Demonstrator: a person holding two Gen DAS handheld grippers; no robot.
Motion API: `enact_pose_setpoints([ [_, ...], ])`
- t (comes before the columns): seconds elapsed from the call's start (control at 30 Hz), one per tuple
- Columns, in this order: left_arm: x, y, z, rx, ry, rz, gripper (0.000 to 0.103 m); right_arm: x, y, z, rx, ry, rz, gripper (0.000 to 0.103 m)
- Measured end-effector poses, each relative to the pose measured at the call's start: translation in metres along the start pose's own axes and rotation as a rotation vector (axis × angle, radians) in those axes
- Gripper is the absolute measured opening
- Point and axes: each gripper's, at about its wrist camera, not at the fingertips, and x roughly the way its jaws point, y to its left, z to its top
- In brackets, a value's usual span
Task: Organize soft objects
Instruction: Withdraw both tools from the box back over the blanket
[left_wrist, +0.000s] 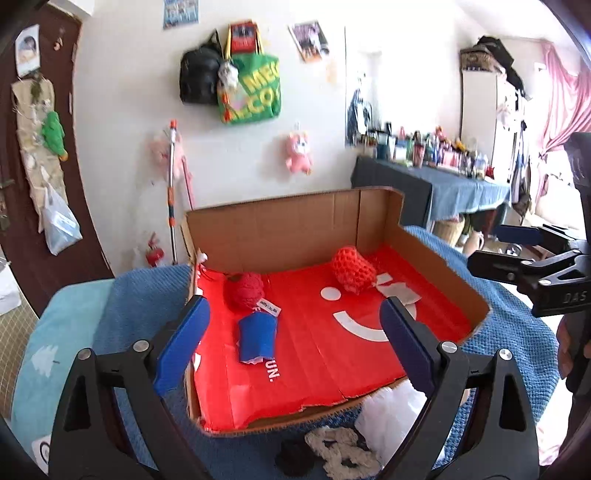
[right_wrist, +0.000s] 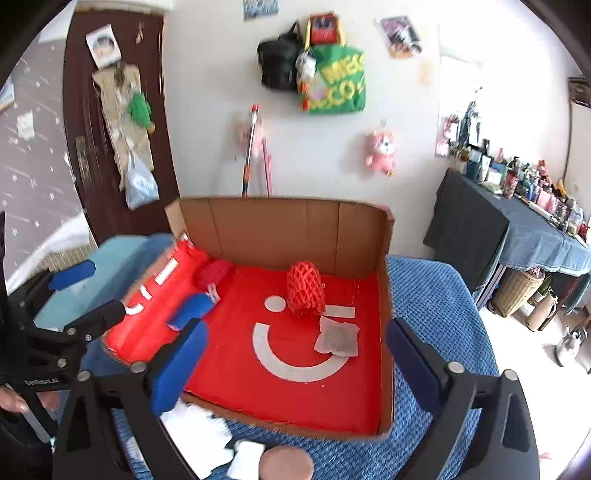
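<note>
An open cardboard box (left_wrist: 280, 232) (right_wrist: 280, 229) with a red floor sits on a blue knitted blanket (right_wrist: 424, 295). Inside lie a red knitted ball (left_wrist: 245, 291) (right_wrist: 216, 273), a blue roll (left_wrist: 257, 338) (right_wrist: 194, 310), a red foam net sleeve (left_wrist: 352, 269) (right_wrist: 304, 290) and a flat grey-white pouch (left_wrist: 400, 291) (right_wrist: 338, 338). My left gripper (left_wrist: 295, 347) (right_wrist: 85, 295) hovers open over the box's near-left side, holding nothing. My right gripper (right_wrist: 295, 365) (left_wrist: 506, 249) is open too, empty, above the near edge.
In front of the box lie a white plastic bag (left_wrist: 391, 410) (right_wrist: 192, 424), a white crochet piece (left_wrist: 343, 450), a black item (left_wrist: 295, 458), a white pad (right_wrist: 245, 458) and a brownish round lid (right_wrist: 286, 467). A cloth-covered table (right_wrist: 535, 229) crowded with bottles stands right; a door (right_wrist: 110, 147) left.
</note>
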Motion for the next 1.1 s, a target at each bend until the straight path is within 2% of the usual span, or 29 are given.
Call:
enact_pose_setpoints([
  [0.27, -0.044, -0.014, -0.017, -0.012, -0.103, 0.018, 0.098, -0.060, 0.003, -0.033, 0.055, -0.164, 0.000, 0.103],
  [0.5, -0.072, -0.027, -0.041, -0.002, -0.161, 0.020, 0.098, -0.092, 0.012, -0.068, 0.049, -0.278, -0.028, 0.103],
  [0.67, -0.085, -0.032, -0.060, -0.001, -0.192, 0.037, 0.098, -0.105, 0.027, -0.100, -0.001, -0.350, -0.105, 0.103],
  [0.77, -0.088, -0.034, -0.069, -0.003, -0.203, 0.035, 0.098, -0.106, 0.032, -0.117, -0.005, -0.366, -0.143, 0.103],
  [0.87, -0.088, -0.034, -0.084, -0.021, -0.198, 0.014, 0.098, -0.106, 0.033, -0.133, 0.016, -0.380, -0.142, 0.103],
  [1.1, -0.076, -0.035, -0.116, -0.057, -0.150, 0.001, 0.098, -0.095, 0.038, -0.170, 0.043, -0.368, -0.163, 0.103],
])
